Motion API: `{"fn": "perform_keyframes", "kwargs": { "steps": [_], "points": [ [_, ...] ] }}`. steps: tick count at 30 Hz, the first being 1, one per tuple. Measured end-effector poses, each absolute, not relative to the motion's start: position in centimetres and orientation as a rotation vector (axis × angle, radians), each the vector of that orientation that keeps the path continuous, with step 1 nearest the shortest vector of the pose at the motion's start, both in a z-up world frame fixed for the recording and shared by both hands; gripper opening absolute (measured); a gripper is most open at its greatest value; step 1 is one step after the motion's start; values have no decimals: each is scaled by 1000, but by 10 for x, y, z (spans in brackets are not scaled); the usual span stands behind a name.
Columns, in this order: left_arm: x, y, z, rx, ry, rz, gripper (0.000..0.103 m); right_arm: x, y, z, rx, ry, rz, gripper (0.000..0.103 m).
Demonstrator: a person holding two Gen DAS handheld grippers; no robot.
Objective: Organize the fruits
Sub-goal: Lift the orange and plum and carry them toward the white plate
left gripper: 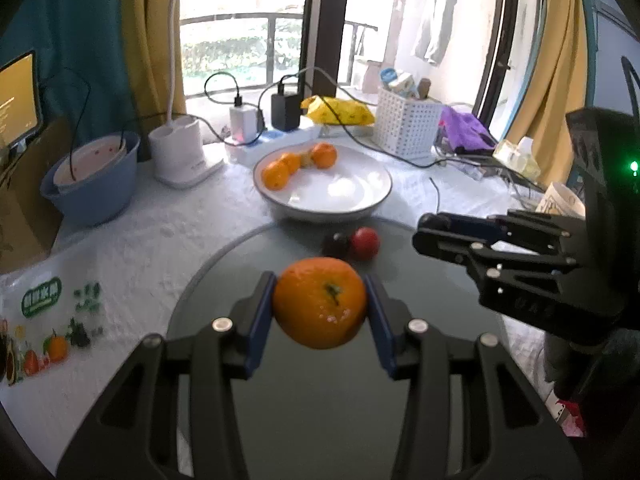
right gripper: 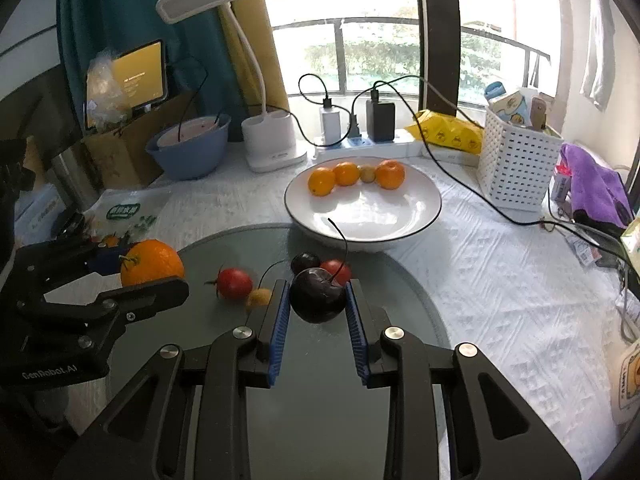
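Observation:
My left gripper [left gripper: 320, 296] is shut on an orange [left gripper: 320, 308] and holds it above the round glass board [left gripper: 320, 400]; the orange also shows in the right wrist view [right gripper: 152, 266]. My right gripper [right gripper: 317, 300] is shut on a dark cherry [right gripper: 316, 300] with a long stem. A white plate [right gripper: 400, 216] behind the board holds three oranges [right gripper: 346, 174] and a small yellow fruit [right gripper: 367, 174]. A red fruit [right gripper: 234, 283], a yellow fruit [right gripper: 259, 298], another dark cherry [right gripper: 305, 262] and a red one [right gripper: 335, 270] lie on the board.
Behind the plate stand a white lamp base [right gripper: 272, 144], a power strip with chargers and cables [right gripper: 360, 140], a yellow bag [right gripper: 448, 132] and a white basket [right gripper: 516, 160]. A blue bowl [right gripper: 188, 152] sits left. A purple cloth [right gripper: 592, 184] lies right.

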State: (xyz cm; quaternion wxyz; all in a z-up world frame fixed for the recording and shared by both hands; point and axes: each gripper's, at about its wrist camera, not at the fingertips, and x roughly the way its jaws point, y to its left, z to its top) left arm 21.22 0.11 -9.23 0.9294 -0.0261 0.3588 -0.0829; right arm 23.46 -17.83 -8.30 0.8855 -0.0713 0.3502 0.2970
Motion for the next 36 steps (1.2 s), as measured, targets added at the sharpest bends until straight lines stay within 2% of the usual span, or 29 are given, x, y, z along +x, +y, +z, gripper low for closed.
{"fn": "perform_keyframes", "kwargs": {
  "steps": [15, 36],
  "points": [
    [250, -4, -84, -31, 722, -155, 45, 267, -188, -75, -124, 710, 604, 30],
    [317, 6, -107, -161, 761, -105, 45, 324, -201, -91, -92, 740, 623, 30]
  ]
}}
